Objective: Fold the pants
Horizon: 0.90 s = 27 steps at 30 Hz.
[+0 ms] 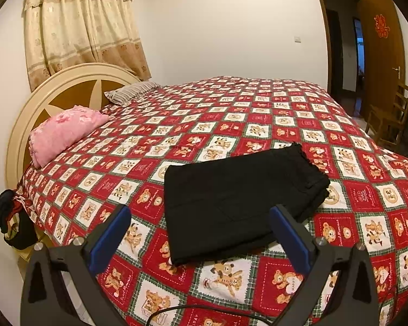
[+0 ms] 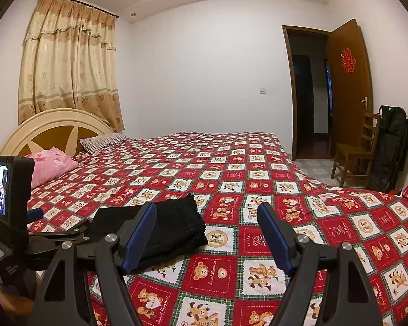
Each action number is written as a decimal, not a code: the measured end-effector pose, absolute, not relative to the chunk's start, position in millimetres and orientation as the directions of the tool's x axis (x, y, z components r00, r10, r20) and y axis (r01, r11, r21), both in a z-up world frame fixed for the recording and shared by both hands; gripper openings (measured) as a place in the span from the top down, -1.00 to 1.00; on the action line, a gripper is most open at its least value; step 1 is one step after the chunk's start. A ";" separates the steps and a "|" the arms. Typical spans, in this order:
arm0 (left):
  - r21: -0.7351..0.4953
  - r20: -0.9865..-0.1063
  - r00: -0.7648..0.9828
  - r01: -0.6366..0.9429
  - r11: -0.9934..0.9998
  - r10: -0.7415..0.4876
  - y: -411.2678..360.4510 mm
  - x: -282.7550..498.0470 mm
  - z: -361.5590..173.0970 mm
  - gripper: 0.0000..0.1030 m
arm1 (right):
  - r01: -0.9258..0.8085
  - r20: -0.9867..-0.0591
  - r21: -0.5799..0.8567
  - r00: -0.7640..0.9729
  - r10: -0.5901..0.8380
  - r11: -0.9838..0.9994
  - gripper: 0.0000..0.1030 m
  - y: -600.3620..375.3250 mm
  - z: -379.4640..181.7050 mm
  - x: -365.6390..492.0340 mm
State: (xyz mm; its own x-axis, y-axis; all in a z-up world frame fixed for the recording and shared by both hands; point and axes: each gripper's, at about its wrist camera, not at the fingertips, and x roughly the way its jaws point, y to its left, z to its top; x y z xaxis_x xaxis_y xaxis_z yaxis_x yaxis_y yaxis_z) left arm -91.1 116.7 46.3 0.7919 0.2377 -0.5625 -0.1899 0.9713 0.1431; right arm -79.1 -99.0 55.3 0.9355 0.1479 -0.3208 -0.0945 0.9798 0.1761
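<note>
Pants (image 2: pixel 160 231) partly behind right tool (image 2: pixel 206 212)

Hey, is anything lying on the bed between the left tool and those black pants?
Nothing visible. The left tool is open right at the near edge of the folded black pants, with only the red teddy-bear patterned bedspread around them. The pink pillow lies far off by the headboard.

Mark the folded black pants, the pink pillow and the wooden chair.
folded black pants (image 1: pixel 231 198), left wrist view, middle of the top layer.
pink pillow (image 1: pixel 64 133), left wrist view, centre of its upper face.
wooden chair (image 2: pixel 352 153), right wrist view, on the seat.
</note>
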 end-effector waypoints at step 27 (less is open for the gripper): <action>0.142 -0.567 0.788 -0.196 0.970 0.242 118.3 -86.0 46.3 -1.00 | -0.083 -0.341 0.174 0.930 0.139 0.981 -0.50 -95.3 50.5 -75.8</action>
State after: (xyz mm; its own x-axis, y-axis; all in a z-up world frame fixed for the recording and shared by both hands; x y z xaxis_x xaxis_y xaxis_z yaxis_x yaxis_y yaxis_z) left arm -86.0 118.3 46.3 0.7876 0.2423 -0.5665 -0.1962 0.9702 0.1422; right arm -75.8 -95.3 50.5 0.9295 0.1393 -0.3414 -0.0830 0.9812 0.1744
